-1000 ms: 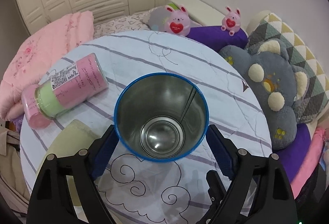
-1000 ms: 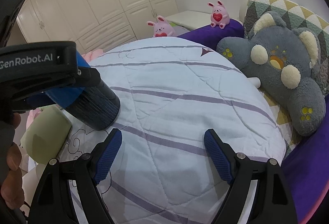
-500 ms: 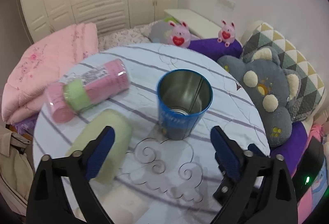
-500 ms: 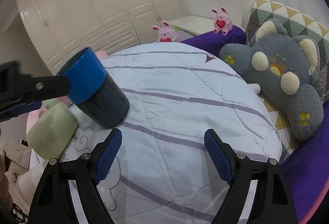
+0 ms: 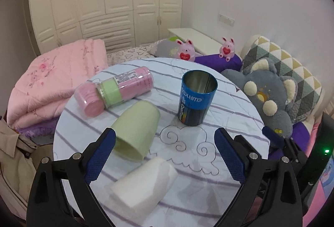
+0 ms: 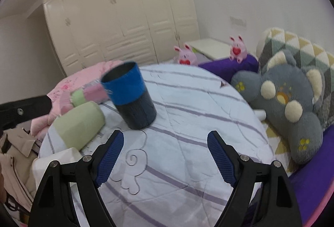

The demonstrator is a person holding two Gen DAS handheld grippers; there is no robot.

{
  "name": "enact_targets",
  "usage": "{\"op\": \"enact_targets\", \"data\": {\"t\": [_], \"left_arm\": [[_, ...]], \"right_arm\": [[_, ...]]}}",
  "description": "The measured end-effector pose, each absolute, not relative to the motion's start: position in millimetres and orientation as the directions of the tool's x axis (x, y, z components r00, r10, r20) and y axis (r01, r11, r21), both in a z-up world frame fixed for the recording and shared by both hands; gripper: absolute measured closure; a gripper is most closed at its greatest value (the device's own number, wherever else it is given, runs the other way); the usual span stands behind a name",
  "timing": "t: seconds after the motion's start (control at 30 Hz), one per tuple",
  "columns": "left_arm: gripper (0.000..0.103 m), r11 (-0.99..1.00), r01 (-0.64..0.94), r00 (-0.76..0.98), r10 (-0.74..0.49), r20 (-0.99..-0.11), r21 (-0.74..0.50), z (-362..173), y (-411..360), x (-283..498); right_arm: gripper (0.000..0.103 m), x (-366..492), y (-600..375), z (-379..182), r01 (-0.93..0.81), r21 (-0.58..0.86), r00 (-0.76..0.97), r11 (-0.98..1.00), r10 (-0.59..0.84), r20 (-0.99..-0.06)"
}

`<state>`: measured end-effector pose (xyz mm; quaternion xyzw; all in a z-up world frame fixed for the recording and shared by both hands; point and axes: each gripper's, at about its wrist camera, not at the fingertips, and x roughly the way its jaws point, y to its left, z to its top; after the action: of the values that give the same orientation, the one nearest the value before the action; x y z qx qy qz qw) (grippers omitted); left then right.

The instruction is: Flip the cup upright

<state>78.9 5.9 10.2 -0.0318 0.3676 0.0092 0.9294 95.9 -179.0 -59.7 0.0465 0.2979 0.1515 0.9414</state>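
A blue and black metal cup [image 5: 197, 97] stands upright, mouth up, on the round cloth-covered table [image 5: 233, 110]; it also shows in the right wrist view [image 6: 130, 97]. My left gripper [image 5: 165, 156] is open and empty, pulled back from the cup. My right gripper [image 6: 166, 156] is open and empty, near the table's front. A light green cup [image 5: 136, 128] lies on its side left of the blue cup, and it also shows in the right wrist view [image 6: 79, 123]. A white cup [image 5: 144, 183] lies on its side between my left gripper's fingers.
A pink and green bottle [image 5: 113, 90] lies on its side at the table's far left. A grey plush toy [image 5: 269, 97] and a patterned pillow [image 5: 292, 72] sit right of the table. A folded pink blanket [image 5: 52, 81] lies to the left. Two pink bunny toys [image 5: 185, 52] sit behind.
My left gripper let go of the blue cup and drew back and up; the cup now stands free on the table. My right gripper also backed away a little.
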Motion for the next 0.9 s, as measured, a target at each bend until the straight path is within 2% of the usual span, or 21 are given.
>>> {"op": "enact_targets", "data": {"t": [0.2, 0.3, 0.4, 0.9], "left_arm": [[0.006, 0.998, -0.040, 0.760, 0.000, -0.650, -0.048, 13.6, 11.4, 57.6], [0.006, 0.999, -0.040, 0.778, 0.013, -0.629, -0.029, 17.2, 13.1, 47.1], [0.000, 0.999, -0.035, 0.794, 0.005, -0.609, -0.038, 22.0, 17.8, 37.8], [0.000, 0.996, -0.014, 0.850, -0.033, -0.525, -0.084, 35.7, 43.3, 0.6]], "right_arm": [[0.019, 77.3, -172.8, -38.7, -0.265, 0.086, 0.822, 0.961, 0.271, -0.501], [0.019, 70.1, -174.8, -29.0, -0.256, 0.121, 0.824, 0.959, 0.282, -0.491], [0.019, 62.2, -174.2, -16.8, -0.249, 0.121, 0.839, 0.961, 0.276, -0.469], [0.019, 20.6, -151.1, 33.8, -0.235, 0.105, 0.870, 0.966, 0.257, -0.421]]}}
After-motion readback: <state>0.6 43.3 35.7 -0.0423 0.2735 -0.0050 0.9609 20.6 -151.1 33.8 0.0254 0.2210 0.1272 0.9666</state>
